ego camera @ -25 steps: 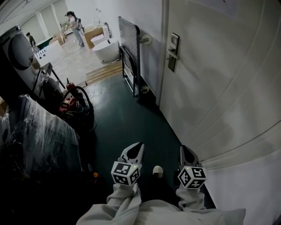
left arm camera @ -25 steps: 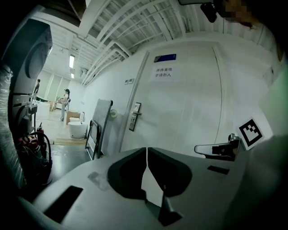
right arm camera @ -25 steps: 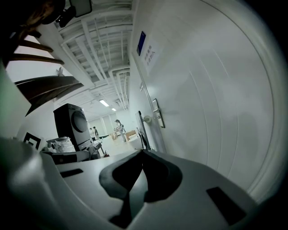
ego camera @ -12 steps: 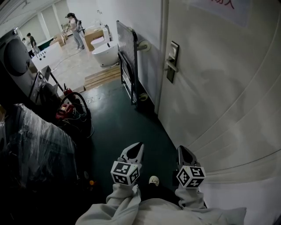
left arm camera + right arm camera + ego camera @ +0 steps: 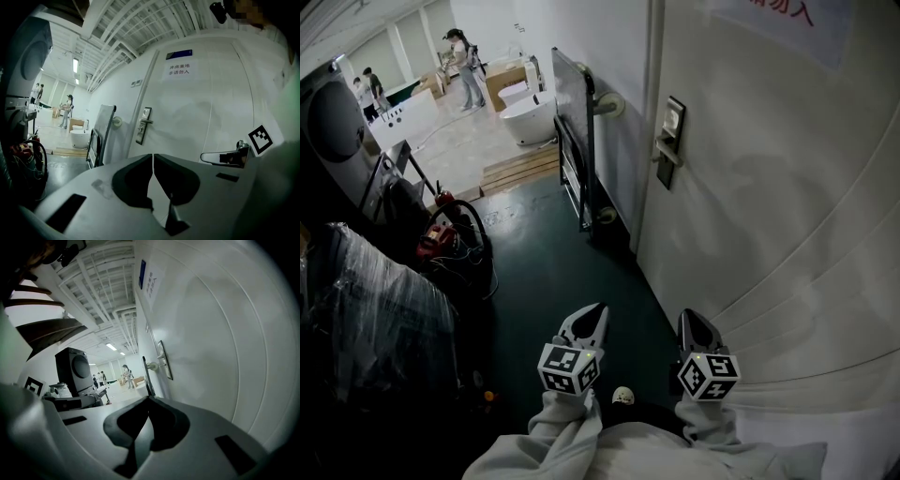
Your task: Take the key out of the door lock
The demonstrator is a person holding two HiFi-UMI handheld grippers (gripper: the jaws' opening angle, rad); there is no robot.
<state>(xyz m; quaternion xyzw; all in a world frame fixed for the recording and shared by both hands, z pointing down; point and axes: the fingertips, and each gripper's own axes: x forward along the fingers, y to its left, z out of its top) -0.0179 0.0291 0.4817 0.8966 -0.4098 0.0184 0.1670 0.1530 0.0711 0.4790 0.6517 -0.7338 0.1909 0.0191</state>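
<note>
Dark green floor [image 5: 553, 272] filled the corridor ahead of me, and the white door [image 5: 769, 187] ran along its right side. A folded platform cart [image 5: 575, 112] leaned on the wall just past the door frame.

Both tools hung low in front of my body, well apart from the door. The left gripper [image 5: 153, 155] had its jaws pressed together with nothing between them. The right gripper [image 5: 148, 398] looked the same, tips meeting and empty.

The lock plate [image 5: 669, 142] sat near the door's edge, on the side of the frame, with the handle [image 5: 664, 152] sticking out from it. The key itself I could not make out from there, it was too small. I judged it must be in that plate, near the handle.

Compared with one second before, the plate had slid lower in the head view and appeared a little larger, and more of the red-lettered sign [image 5: 778, 19] at the top of the door had come in. The grippers had kept their place and had not opened. So I judged that only the walk toward the door was advancing. The reach to the lock had not begun, and one gripper would need to open before it could take the key.
</note>
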